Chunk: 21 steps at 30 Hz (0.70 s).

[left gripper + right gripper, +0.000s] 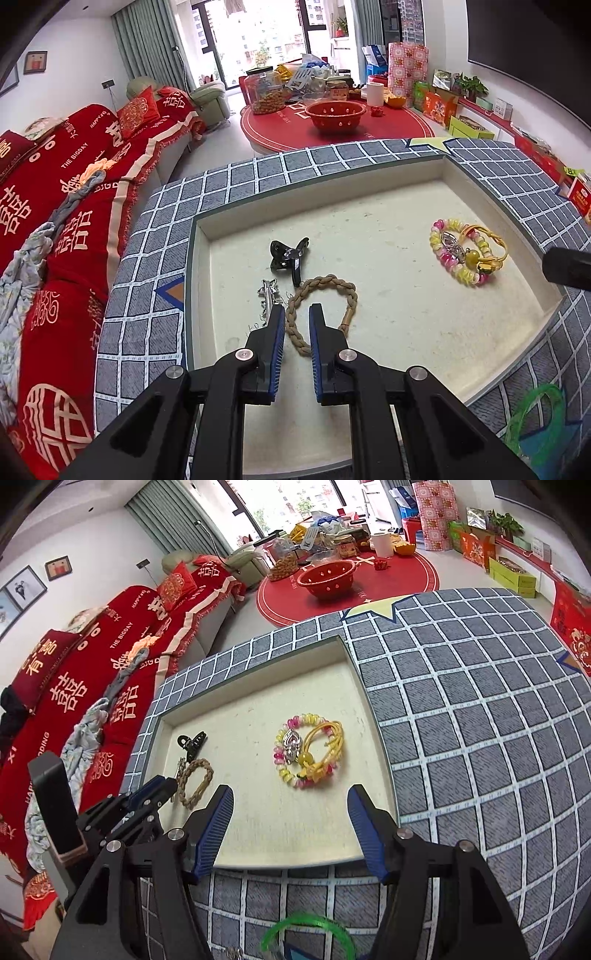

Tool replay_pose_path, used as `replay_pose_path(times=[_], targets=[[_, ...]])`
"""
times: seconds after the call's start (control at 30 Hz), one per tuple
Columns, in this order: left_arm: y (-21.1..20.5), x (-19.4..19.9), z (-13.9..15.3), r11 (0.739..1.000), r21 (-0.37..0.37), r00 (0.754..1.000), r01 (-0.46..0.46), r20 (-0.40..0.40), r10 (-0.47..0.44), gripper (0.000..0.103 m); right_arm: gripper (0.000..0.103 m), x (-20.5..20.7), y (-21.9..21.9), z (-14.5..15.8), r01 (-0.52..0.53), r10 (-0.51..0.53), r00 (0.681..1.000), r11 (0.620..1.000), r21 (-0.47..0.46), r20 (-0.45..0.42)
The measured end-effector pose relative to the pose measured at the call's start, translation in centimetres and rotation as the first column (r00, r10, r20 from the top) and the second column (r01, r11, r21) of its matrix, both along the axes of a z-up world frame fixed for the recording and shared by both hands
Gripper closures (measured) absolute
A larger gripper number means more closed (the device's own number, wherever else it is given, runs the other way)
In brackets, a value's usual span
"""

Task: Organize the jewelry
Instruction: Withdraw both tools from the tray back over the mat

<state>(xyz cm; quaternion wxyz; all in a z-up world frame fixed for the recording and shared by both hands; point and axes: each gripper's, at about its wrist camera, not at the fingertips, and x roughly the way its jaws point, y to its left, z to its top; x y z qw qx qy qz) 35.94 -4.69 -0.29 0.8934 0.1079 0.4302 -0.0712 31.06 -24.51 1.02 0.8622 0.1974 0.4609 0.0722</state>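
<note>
Sorting jewelry into a shallow cream-lined tray [258,834] that rests on a grey checked cloth [480,738]. Two groups lie in the tray: at the left, a black claw clip [290,256], a silver hair clip [267,295] and a braided rope bracelet [321,314]; at the right, well apart from these, a pink-and-yellow beaded bracelet [308,753] piled with a gold bangle [328,744] and a silver pendant [291,747].

The right gripper [291,805] hangs over the near part of the tray, just short of the right-hand pile, its jaws spread wide with nothing between them; the placing of a piece onto that pile appears to be finished.

The left gripper [297,314] hovers above the near left of the tray with its jaws drawn to a narrow gap. The rope bracelet shows through that gap, but the pads do not appear to press on it, so it seems to hold nothing.

A green ring [306,934] lies on the cloth at the near edge, outside the tray. The next move probably calls for drawing the right gripper back toward it, closing on its thin rim, and carrying it to one of the groups.
</note>
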Motion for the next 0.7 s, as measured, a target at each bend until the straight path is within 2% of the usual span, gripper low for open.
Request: replay_pose_path(times=[0.1,0.13,0.17,0.2,0.23,0.27,0.33,0.5,0.53,0.57,0.7], targets=[[0.2,-0.4,0.5,1.000,-0.003,1.000,-0.002,0.018,0.002,0.075,0.035,-1.0,-0.2,0.1,-0.001,0.001,1.000,1.000,0.008,0.002],[0.4,-0.6,0.8,1.000,-0.006,1.000,-0.004,0.025,0.004,0.065,0.035,-1.4,-0.3,0.1,-0.003,0.003,1.000,1.000,0.011,0.004],[0.5,-0.7,1.1,1.000,-0.009,0.999,-0.009,0.032,0.009,0.013,0.035,-1.7,-0.3,0.3,-0.004,0.004,1.000,1.000,0.014,0.008],[0.7,-1.0,1.4,1.000,-0.009,0.999,-0.025,0.046,0.026,0.000,0.035,-2.2,-0.2,0.5,-0.007,0.007,1.000,1.000,0.018,0.014],[0.9,-1.5,1.9,0.999,-0.018,0.995,-0.039,0.095,0.040,0.000,0.034,-2.5,-0.3,0.6,-0.008,0.008,1.000,1.000,0.021,0.016],[1.0,-1.7,2.1,0.999,-0.016,0.994,-0.036,0.104,0.037,0.000,0.033,-2.8,-0.3,0.7,-0.010,0.009,1.000,1.000,0.025,0.020],[1.1,-2.0,2.0,0.999,-0.015,0.994,-0.029,0.103,0.031,0.000,0.027,-3.6,-0.3,0.8,-0.014,0.013,1.000,0.999,0.034,0.027],[1.8,-4.0,2.2,1.000,-0.014,0.991,-0.026,0.128,0.028,0.000,0.026,-5.8,-0.2,1.2,-0.023,0.022,0.999,0.999,0.040,0.037],[1.9,-4.4,2.4,1.000,-0.017,0.991,-0.023,0.130,0.025,0.000,0.018,-6.2,-0.3,1.2,-0.022,0.020,0.999,0.999,0.040,0.038],[2.0,-5.0,2.5,1.000,-0.022,0.991,-0.015,0.132,0.018,0.000,0.016,-6.7,-0.3,1.2,-0.019,0.017,0.999,0.999,0.042,0.041],[2.4,-7.3,3.0,0.998,-0.057,0.992,0.011,0.122,-0.004,0.000,0.015,-8.8,-0.5,1.2,0.000,-0.002,0.998,0.999,0.040,0.056]])
